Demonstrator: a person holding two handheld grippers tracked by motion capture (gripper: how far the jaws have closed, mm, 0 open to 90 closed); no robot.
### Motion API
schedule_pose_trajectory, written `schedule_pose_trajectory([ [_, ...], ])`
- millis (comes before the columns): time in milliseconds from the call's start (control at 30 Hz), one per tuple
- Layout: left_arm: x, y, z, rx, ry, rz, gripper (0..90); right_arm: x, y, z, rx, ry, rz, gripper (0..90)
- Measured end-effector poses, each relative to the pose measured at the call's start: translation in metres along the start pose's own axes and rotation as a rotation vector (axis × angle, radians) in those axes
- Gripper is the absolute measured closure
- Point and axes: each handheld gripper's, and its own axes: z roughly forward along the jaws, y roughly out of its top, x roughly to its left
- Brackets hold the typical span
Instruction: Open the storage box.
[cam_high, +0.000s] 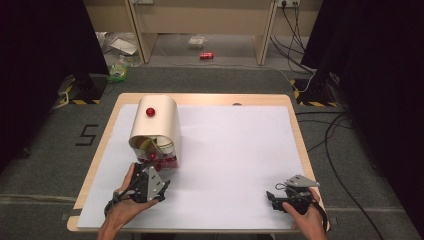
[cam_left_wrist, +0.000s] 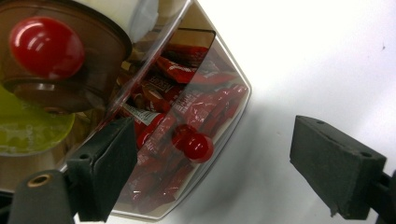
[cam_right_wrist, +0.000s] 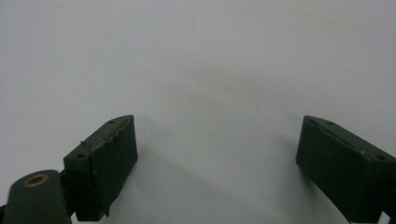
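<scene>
High view: left gripper (cam_high: 152, 172) sits right at the front of the cream roll-top box (cam_high: 159, 120) on the white table (cam_high: 235, 150), jaws spread, nothing held; box has a red knob on top (cam_high: 150, 111) and a clear lower door with red stuff behind it; right gripper (cam_high: 280, 197) rests well apart to the right, jaws released and empty. Left gripper view: clear door (cam_left_wrist: 224, 107) is just ahead of the left finger (cam_left_wrist: 109, 165), its small red knob (cam_left_wrist: 198, 147) lies between the fingers, nearer the left one, not touching either; red packets (cam_left_wrist: 187, 102) packed behind the door. Judgement: knob is hard, round, glossy, so slippery, pinch it centred; door looks like thin light plastic, pull gently or the light box may slide. Right gripper view: both fingers (cam_right_wrist: 107, 158) wide apart over bare table, nothing between them
</scene>
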Motion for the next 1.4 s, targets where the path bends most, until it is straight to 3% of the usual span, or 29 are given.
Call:
schedule_pose_trajectory([
  [200,-0.005,0.001,0.004,-0.004,0.018,0.083,14.8,0.0,0.0,0.0,0.0,0.0,0.0,12.8],
  [433,-0.002,0.0,0.011,0.01,0.012,0.071,15.2,0.0,0.0,0.0,0.0,0.0,0.0,12.8],
  [933,0.0,-0.001,0.003,-0.034,-0.025,-0.039,17.8,0.0,0.0,0.0,0.001,0.0,0.002,12.8],
  [1033,0.001,-0.002,0.001,-0.042,-0.038,-0.066,19.6,0.0,0.0,0.0,0.001,0.0,0.002,12.8],
  [1067,0.002,-0.002,-0.002,-0.053,-0.048,-0.098,20.8,0.0,0.0,0.0,0.001,0.0,0.002,12.8],
  [1400,0.001,-0.005,-0.01,-0.077,-0.029,-0.15,31.0,0.0,0.0,0.0,0.001,0.0,0.003,12.8],
])
